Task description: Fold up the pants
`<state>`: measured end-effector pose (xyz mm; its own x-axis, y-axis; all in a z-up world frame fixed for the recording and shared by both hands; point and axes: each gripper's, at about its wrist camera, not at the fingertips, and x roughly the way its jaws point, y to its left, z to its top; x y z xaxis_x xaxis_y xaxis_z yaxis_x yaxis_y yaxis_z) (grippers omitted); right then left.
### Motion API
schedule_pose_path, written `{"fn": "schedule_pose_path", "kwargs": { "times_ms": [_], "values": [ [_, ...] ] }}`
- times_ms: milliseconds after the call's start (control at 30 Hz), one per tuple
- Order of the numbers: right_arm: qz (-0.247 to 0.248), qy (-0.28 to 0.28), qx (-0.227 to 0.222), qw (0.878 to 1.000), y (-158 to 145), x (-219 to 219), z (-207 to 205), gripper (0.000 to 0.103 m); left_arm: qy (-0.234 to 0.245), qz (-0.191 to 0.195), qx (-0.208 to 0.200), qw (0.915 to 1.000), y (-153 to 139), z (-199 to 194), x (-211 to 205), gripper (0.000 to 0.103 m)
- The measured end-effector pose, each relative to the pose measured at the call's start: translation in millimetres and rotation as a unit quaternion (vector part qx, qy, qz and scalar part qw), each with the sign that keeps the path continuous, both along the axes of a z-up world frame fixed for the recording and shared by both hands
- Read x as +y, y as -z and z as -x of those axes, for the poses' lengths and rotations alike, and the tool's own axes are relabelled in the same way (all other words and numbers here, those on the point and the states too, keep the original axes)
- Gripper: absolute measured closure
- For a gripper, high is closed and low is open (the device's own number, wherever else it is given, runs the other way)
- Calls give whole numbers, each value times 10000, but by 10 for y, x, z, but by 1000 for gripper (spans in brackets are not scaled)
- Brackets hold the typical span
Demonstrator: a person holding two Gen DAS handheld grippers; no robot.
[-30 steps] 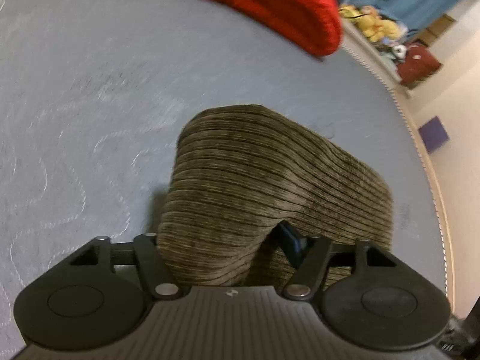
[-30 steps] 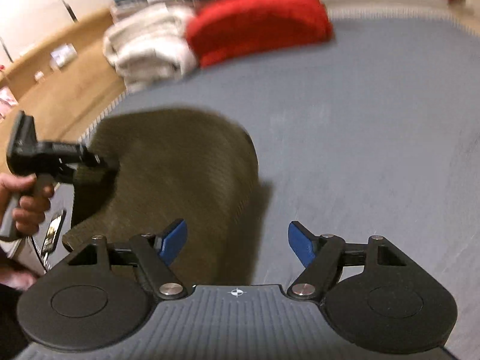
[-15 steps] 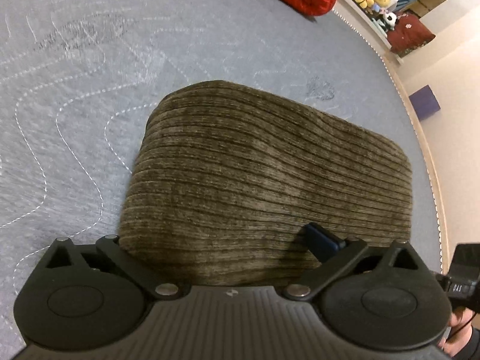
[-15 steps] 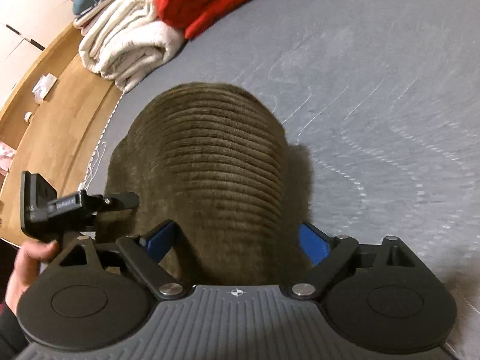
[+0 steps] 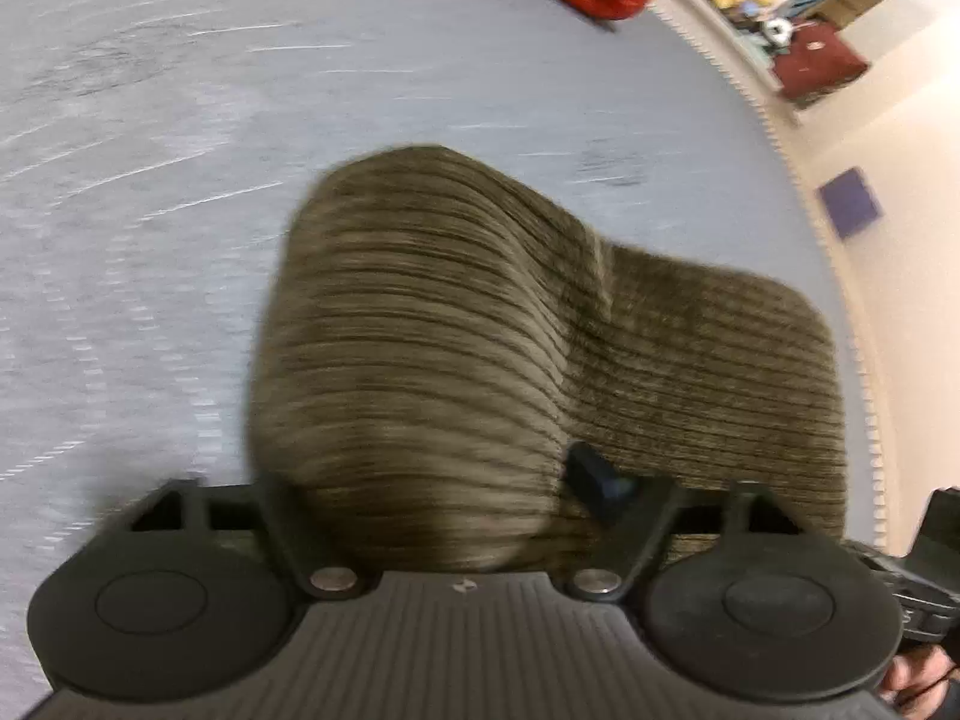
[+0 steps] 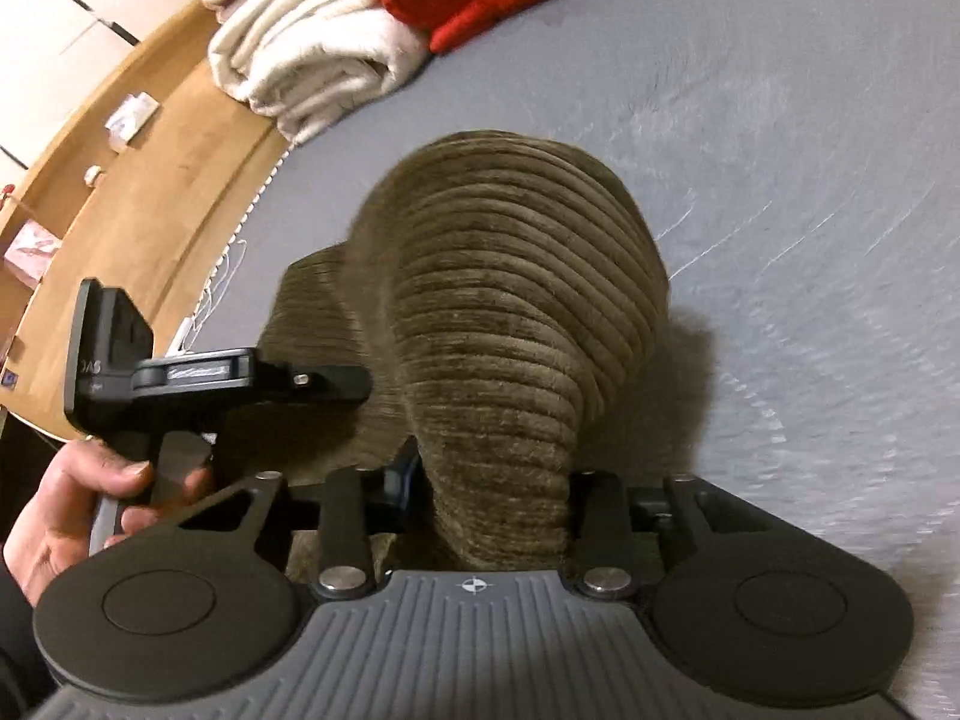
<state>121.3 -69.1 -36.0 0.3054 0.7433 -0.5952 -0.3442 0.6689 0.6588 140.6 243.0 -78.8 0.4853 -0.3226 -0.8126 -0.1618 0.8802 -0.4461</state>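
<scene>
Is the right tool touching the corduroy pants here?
Touching. The right wrist view shows the right tool with jaws closing around a bunched ridge of the brown corduroy pants, fabric squeezed narrow between its fingers.

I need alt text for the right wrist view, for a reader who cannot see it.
The right gripper is closing on a bunched edge of brown corduroy pants lying on a grey quilted mattress. At left, a hand holds the left gripper against the same pants; folded white and red textiles lie behind.

Left tool [image 5: 420, 480] closing, right tool [image 6: 492, 492] closing
</scene>
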Motion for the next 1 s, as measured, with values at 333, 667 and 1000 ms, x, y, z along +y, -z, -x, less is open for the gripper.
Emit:
{"fn": "schedule_pose_path", "kwargs": {
  "times_ms": [333, 667, 1000],
  "values": [
    [-171, 810, -398, 9958, -261, -1579, -18, 68, 1301, 494, -851, 9866, -254, -309, -1305, 54],
    [1352, 3063, -381, 9415, -70, -2640, -253, 47, 491, -626, -1365, 9874, -332, -315, -1407, 27],
    [1340, -91, -1586, 9782, -222, -1830, 336, 50, 3397, -1210, -1720, 9167, -140, 240, -2422, 42]
  ]
}}
